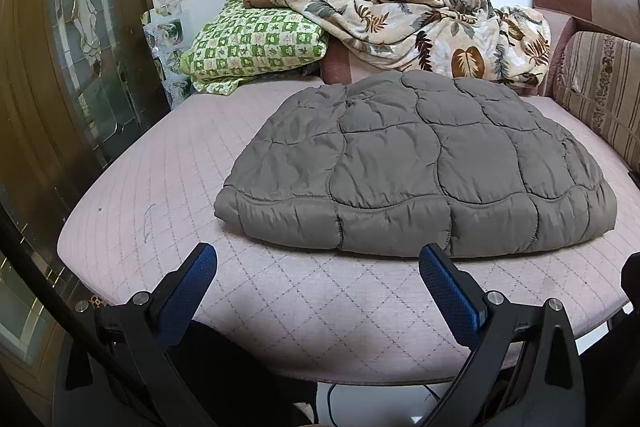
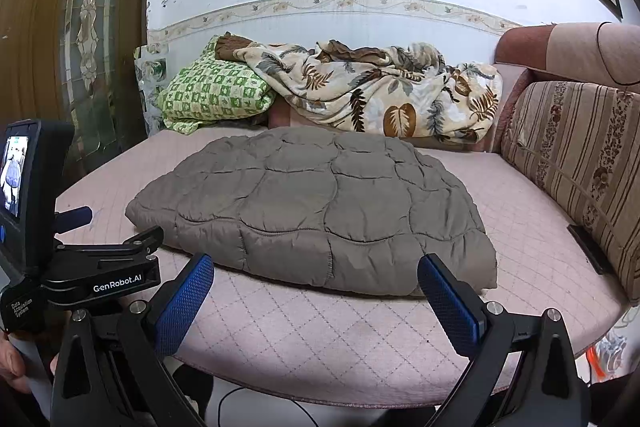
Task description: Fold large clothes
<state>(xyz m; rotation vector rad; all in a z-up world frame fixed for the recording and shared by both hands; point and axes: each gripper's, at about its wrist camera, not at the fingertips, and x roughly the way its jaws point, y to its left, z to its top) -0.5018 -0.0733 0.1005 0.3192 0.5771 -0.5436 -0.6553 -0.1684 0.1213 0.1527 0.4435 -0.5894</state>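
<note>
A grey quilted jacket (image 1: pixel 420 163) is seen folded into a thick bundle on the pink quilted mattress (image 1: pixel 160 187), well in front of a leaf-patterned blanket (image 1: pixel 432 27) and a green checked pillow (image 1: pixel 248 43). The left gripper (image 1: pixel 318 267) and right gripper (image 2: pixel 316 267) are held near the mattress's front edge, fingers spread apart, nothing gripped.

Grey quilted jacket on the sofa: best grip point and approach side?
Judging by its pose, grip the grey quilted jacket at its thick near hem, one gripper per corner, coming in low from the front edge of the pink seat cushion. That hem bulges as a rolled edge facing both open grippers, left gripper and right gripper.
</note>
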